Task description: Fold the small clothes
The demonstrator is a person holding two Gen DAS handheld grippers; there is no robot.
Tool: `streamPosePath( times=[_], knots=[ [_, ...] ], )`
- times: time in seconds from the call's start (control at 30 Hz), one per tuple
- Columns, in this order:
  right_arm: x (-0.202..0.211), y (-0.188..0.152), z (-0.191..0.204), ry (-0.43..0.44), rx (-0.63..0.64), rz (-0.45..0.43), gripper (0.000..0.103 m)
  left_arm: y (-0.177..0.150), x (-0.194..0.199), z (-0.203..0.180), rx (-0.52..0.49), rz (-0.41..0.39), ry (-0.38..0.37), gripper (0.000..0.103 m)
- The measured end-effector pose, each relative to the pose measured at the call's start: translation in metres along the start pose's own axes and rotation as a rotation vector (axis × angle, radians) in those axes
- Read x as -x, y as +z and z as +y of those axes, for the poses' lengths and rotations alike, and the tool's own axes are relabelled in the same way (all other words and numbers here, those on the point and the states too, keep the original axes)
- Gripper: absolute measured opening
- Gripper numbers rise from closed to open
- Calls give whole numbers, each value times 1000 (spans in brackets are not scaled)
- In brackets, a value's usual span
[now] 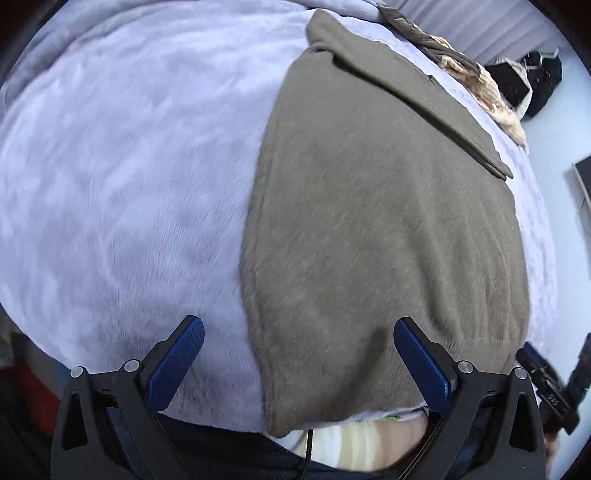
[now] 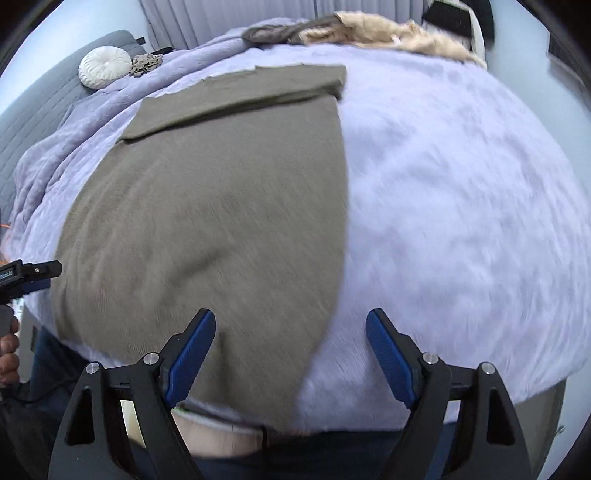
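Between the blue pads of the left gripper [image 1: 298, 345], spread wide and holding nothing, lies the near left corner of the garment [image 1: 376, 221]. Its left pad [image 1: 177, 363] hangs over bare blanket [image 1: 122, 166], its right one over cloth. The right gripper [image 2: 290, 339] gapes just as wide, also empty, over the garment's near right corner. The olive-brown garment lies flat near the bed's front edge, a folded band [image 2: 258, 88] across its far end. Along the bed's far edge sits a heap of tan and grey clothes [image 2: 369, 29]. A white round cushion [image 2: 105, 66] rests at the far left corner.
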State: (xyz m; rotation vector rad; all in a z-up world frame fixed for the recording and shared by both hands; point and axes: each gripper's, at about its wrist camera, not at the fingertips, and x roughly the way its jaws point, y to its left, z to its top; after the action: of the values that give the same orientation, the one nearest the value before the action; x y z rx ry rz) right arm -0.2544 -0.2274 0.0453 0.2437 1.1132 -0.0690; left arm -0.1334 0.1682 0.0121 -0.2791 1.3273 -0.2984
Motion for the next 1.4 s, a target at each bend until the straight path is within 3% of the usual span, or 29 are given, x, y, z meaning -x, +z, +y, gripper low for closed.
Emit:
streamPosePath(
  times=[0.13,0.27,0.47,0.67,0.77,0.8,0.83,0.9,0.93,0.97,1.0,1.03,1.07,1.2,1.4],
  knots=[
    [-9,-4,-3,87,-10,-5,86,-4,-9,-4,-46,-17,-28,103],
    [-16,0,17,184,35,-46,83,-7,-8,-12,-76,-12,-145,103],
    [-23,-5,24,169,99,-74,83,-11,-12,8,-58,-31,-247,103],
    [-22,-3,26,204,106,-83,83,-5,-14,-8,-47,-6,-181,103],
    [-25,1,28,224,119,-74,74,-7,-12,-22,-83,-8,-187,102],
    [-25,1,28,235,124,-73,68,-10,-10,-26,-98,-12,-201,100],
    [-25,1,29,243,130,-70,65,-11,-11,-29,-113,-15,-197,89],
    [-28,3,30,241,137,-60,63,-11,-14,-33,-140,-14,-167,87],
    [-28,4,31,245,141,-57,59,-10,-14,-32,-134,-16,-164,81],
    [-28,4,32,246,143,-54,55,-9,-13,-29,-119,-24,-160,68],
    [-28,5,32,249,142,-47,41,-9,-10,-26,-110,-30,-166,58],
    [-28,6,30,261,135,-35,26,-8,-6,-21,-103,-37,-177,31],
    [-28,6,28,271,125,-29,19,-7,-4,-17,-99,-33,-204,12],
    [-16,10,21,331,71,-51,12,-5,5,-17,-98,-47,-211,12],
    [15,26,16,409,18,-134,11,3,44,-28,-135,-166,-237,12]
  ],
)
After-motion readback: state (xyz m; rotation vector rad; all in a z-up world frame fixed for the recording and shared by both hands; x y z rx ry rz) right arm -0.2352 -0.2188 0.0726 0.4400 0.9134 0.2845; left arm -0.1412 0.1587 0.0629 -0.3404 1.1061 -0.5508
